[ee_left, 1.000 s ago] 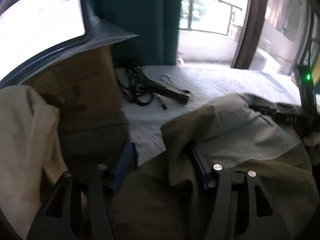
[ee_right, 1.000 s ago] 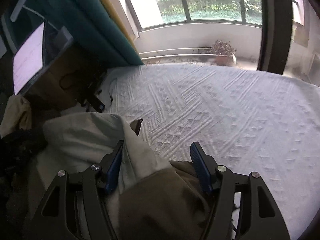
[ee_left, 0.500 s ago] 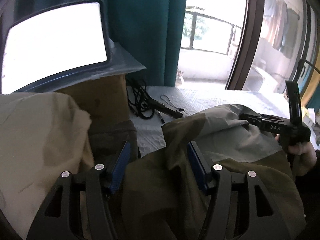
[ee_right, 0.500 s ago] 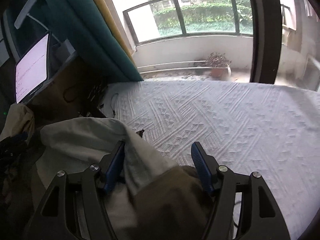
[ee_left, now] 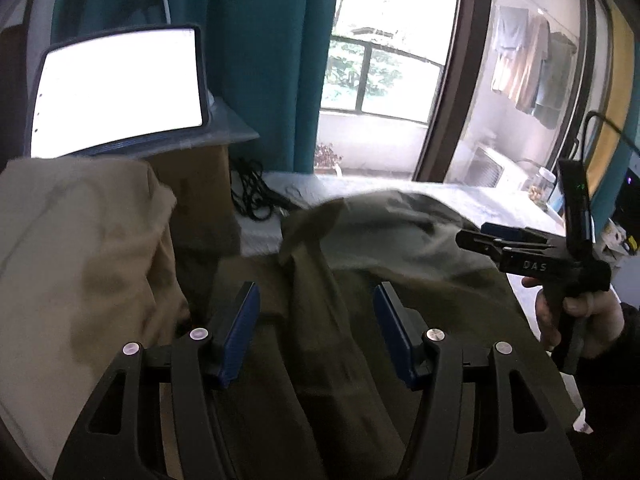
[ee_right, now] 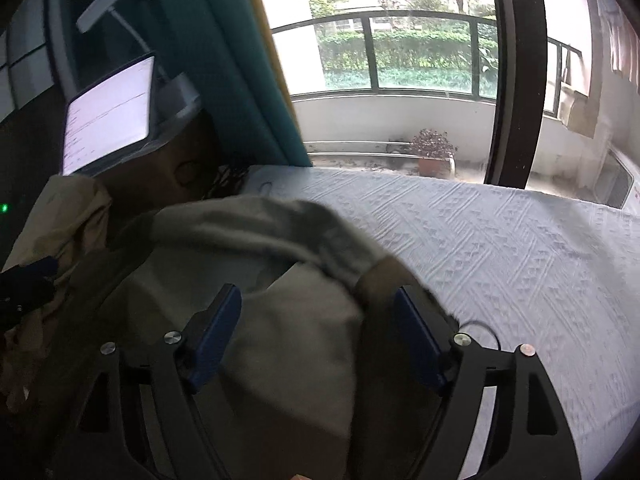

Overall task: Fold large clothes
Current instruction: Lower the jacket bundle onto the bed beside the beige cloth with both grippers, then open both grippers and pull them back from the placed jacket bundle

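Note:
An olive garment [ee_left: 360, 300] with a paler grey-green inner side [ee_right: 280, 320] is bunched up over the white bedspread [ee_right: 500, 260]. In the left wrist view my left gripper [ee_left: 316, 320] is shut on a thick ridge of it, with cloth filling the gap between the blue pads. My right gripper [ee_right: 316, 320] has its jaws opening; the cloth still lies between them, blurred and slack. The right gripper [ee_left: 472, 236] also shows at the right of the left wrist view, held by a hand [ee_left: 580, 312], its tips at the garment's far edge.
A beige cloth [ee_left: 80, 260] is heaped at the left against a cardboard box [ee_left: 200, 200] that carries a lit tablet [ee_left: 120, 88]. Black cables [ee_left: 256, 196] lie beside the box. A teal curtain and the balcony window stand behind. Bare bedspread stretches to the right.
Both grippers have risen and pulled back with the garment, so the tablet and window now show higher. The right gripper's blue pads stand wider apart than half a second ago.

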The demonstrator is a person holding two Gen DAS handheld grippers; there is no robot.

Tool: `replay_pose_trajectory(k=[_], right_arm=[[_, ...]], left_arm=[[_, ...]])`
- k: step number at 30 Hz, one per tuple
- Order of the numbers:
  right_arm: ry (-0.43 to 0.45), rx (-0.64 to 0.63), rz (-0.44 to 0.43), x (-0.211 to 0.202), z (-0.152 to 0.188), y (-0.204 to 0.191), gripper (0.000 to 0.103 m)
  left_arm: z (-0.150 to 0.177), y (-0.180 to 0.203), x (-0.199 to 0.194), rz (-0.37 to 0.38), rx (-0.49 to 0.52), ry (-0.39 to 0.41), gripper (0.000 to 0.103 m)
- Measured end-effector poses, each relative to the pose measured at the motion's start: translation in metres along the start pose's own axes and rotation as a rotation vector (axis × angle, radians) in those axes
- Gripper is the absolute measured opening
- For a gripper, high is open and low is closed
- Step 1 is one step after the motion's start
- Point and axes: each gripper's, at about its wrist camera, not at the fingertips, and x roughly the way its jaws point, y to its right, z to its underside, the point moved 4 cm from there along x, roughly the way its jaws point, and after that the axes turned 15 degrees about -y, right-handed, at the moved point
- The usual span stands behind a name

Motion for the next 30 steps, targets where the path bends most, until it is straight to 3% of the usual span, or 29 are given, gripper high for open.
replay_pose_trajectory(k=[8,19,30], right_arm=[[-0.023,-0.049,0.030,-0.006,0.041,-0.022,0.080],[-0.024,-0.018,0.079,-0.013,0.083,-0.021,0.083],[-0.019,-0.021,0.111,-0.019,0.124,-0.028,0.084]], left_arm=[[0.037,-0.001,0.023,-0.015,-0.020,-0.072,0.062],[0.062,-0.004,0.030,-0.098,-0.015,-0.055,0.062],[0.076,-0.006,0.036,-0.133,-0.017,-0.050,0.062]])
